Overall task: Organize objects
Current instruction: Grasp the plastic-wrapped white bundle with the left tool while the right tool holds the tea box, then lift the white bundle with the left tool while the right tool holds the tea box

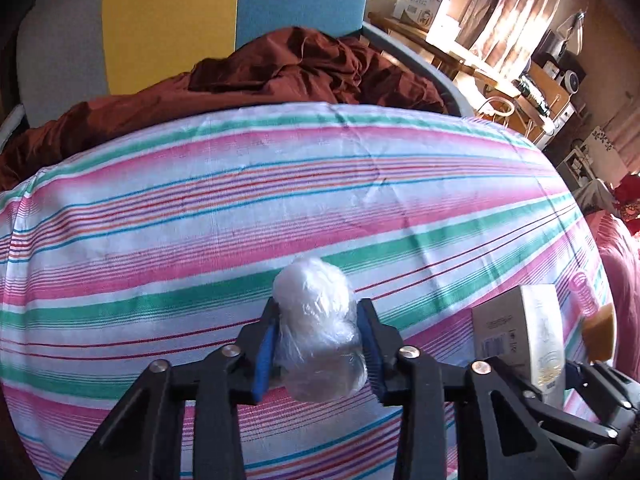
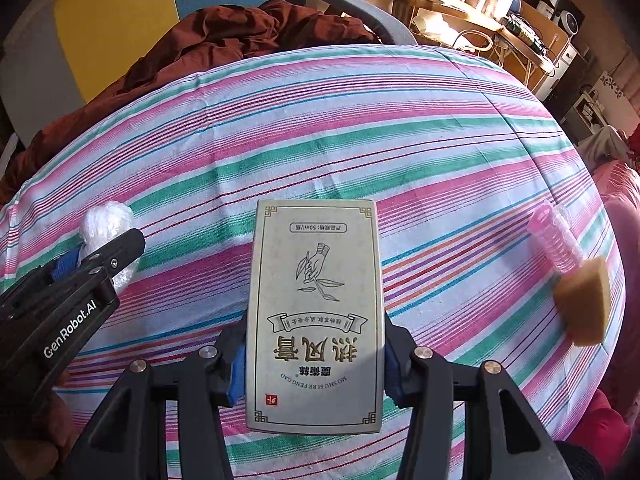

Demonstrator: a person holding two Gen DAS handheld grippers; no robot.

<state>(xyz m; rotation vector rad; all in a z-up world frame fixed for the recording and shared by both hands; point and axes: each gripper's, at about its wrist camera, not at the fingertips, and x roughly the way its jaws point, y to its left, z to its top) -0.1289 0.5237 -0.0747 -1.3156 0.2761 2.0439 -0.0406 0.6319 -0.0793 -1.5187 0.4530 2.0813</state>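
Both of your tools are loaded and held above the striped sheet [image 2: 360, 128], so you are judged to be mid-carry, with placement not yet made. Your left gripper [image 1: 318, 320] is closed on a clear-wrapped white bundle [image 1: 316, 320], the blue pads pressing into its sides. Your right gripper [image 2: 314, 350] clamps a flat printed box [image 2: 316, 312] by its long edges, printed face up and lettering inverted to the camera.

The next move calls for choosing a resting place for each item and lowering it flat before you release. The bundle looks soft and may roll; the box should sit stable.

Other items: a pink ridged tube [image 2: 554, 236] and a tan sponge wedge [image 2: 586, 304] lie touching each other near the sheet's right edge, close to the drop. A rumpled brown cloth [image 2: 224, 36] occupies the far end. The middle of the sheet shows no obstruction. Your two tools ride close side by side; mind contact between them
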